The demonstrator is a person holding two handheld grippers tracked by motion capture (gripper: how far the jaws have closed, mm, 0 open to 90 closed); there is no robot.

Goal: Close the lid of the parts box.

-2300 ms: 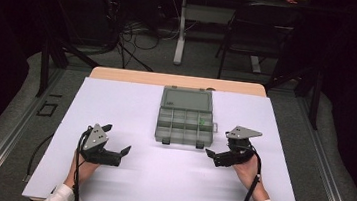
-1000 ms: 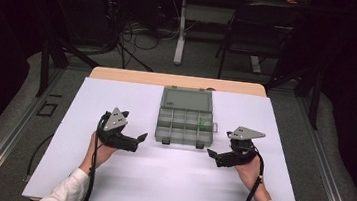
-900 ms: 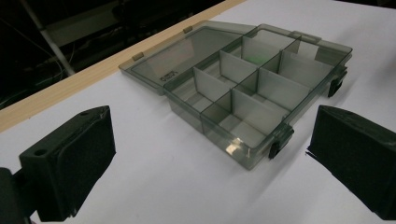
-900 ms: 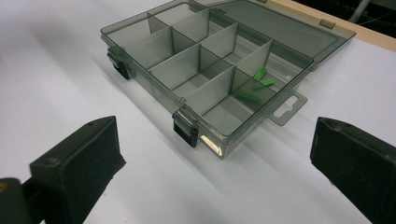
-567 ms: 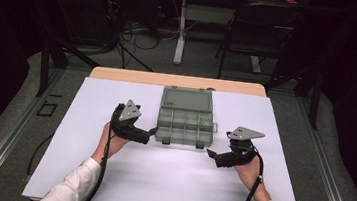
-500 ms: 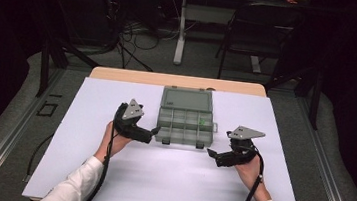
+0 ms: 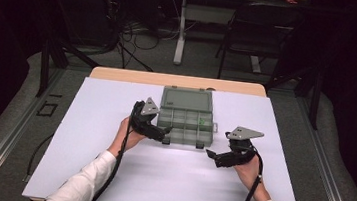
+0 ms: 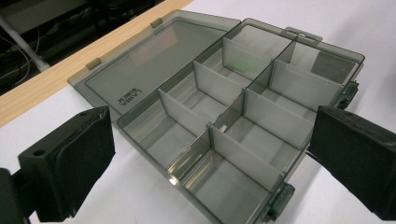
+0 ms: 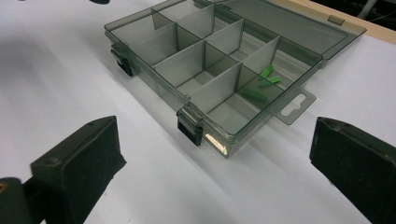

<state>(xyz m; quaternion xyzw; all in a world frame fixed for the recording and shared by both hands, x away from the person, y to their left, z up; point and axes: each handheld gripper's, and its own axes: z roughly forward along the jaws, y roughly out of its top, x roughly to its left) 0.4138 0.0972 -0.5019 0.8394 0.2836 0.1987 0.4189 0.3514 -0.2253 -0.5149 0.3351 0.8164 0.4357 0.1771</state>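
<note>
A smoky grey compartment box point(image 7: 184, 123) lies in the middle of the white table, its lid point(image 7: 186, 100) folded flat toward the back. A few small green pieces point(image 7: 203, 122) lie in one right-hand compartment, next to the hang tab point(image 9: 293, 106). My left gripper point(image 7: 165, 133) is at the box's front left corner, open. In the left gripper view the wide-apart jaws frame the box point(image 8: 243, 107), whose near compartments look empty. My right gripper point(image 7: 212, 158) hovers open just off the box's front right corner. From there I see the box point(image 9: 210, 70) and the green pieces point(image 9: 262, 84) ahead.
Two black latches point(image 9: 190, 128) sit on the box's front wall. The white cover point(image 7: 108, 173) spreads wide in front and to both sides. A wooden table edge point(image 7: 178, 80) runs behind the lid. Beyond it are cables, a desk leg and a chair point(image 7: 254, 33).
The left gripper has travelled from the front left of the table forward and right, up to the box's left front corner. The right gripper and the box have stayed put.
</note>
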